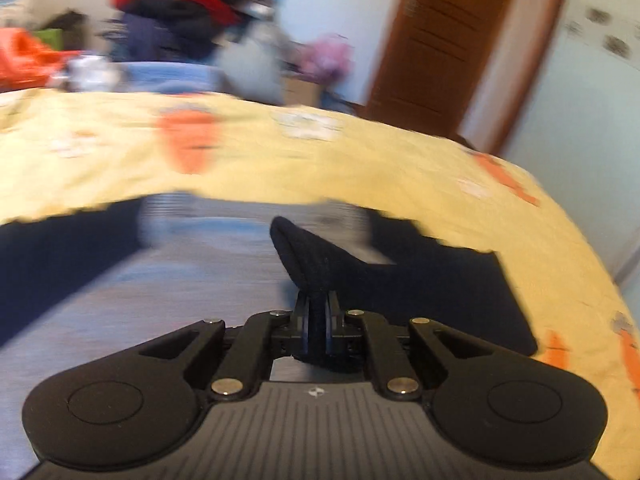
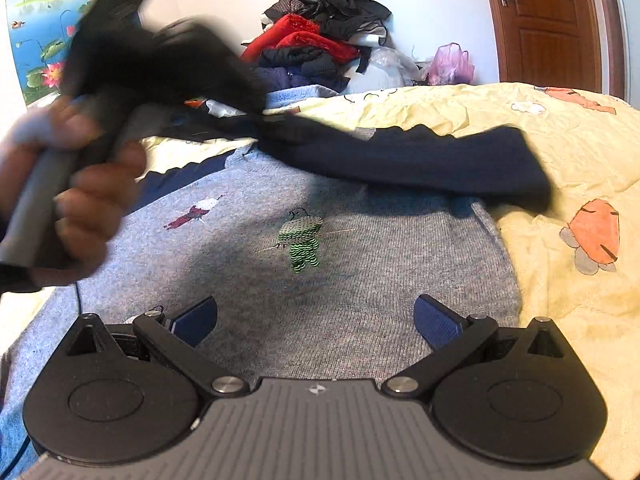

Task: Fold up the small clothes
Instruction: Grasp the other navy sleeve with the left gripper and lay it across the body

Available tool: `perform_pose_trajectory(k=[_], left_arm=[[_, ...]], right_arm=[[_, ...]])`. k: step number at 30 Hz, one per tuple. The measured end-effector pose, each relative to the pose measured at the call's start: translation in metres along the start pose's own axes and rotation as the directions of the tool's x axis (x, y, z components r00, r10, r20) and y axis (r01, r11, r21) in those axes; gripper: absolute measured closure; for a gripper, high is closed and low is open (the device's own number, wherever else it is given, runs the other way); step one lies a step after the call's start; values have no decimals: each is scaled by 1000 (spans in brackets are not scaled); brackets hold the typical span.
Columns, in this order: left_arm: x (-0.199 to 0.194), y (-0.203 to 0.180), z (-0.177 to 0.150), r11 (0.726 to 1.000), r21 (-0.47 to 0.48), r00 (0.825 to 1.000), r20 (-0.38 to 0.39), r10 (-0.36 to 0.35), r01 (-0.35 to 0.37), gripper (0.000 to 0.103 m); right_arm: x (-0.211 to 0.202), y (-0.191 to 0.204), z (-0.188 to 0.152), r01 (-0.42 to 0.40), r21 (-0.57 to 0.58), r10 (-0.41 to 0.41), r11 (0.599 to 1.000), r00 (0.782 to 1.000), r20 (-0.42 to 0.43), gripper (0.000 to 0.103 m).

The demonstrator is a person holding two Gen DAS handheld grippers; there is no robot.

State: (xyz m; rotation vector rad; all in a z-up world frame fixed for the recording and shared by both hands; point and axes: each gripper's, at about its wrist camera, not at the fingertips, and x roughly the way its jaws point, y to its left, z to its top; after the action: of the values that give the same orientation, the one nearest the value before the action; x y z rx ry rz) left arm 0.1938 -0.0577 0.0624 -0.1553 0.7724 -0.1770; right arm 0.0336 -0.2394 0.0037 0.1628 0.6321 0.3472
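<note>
A grey-blue knitted sweater [image 2: 360, 280] with small embroidered figures and navy sleeves lies flat on the yellow bedsheet [image 2: 560, 148]. My left gripper [image 1: 318, 306] is shut on a fold of the navy sleeve [image 1: 320, 256], and the cloth rises between its pads. In the right wrist view that sleeve [image 2: 440, 160] stretches across the sweater's upper part, pulled from the left by the blurred left gripper [image 2: 256, 110] in a person's hand [image 2: 84, 192]. My right gripper [image 2: 316, 320] hangs open over the sweater's lower body with nothing between its fingers.
A heap of red, black and dark clothes [image 2: 320, 40] lies at the far side of the bed beside a pink plastic bag [image 2: 452, 64]. A brown door [image 2: 548, 24] stands at the back right. The bed's edge [image 1: 592, 264] drops off to the right.
</note>
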Motion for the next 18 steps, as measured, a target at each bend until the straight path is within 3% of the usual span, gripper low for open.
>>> perform_pose_trajectory(k=[2,6,14,18], left_arm=[[-8,38,-6,997,-52,998,-15,62,-63,96],[-5,93,-23,982,-149,990,-94,106,-119,97],[11,73,-43,984,18,985,-9,175,-175,97],[9,77,-53,990,19,989,42,140,-140,97]], right_arm=[[0,0,1,2,-2,-2,1000,1000,-2,0],[0,1,1,6,-6,-6,1000,1000,-4,0],[1,4,5,25,-33,-25,999,1000,-13,0],[6,-6,44,29,15,-30,999,998,60,0]])
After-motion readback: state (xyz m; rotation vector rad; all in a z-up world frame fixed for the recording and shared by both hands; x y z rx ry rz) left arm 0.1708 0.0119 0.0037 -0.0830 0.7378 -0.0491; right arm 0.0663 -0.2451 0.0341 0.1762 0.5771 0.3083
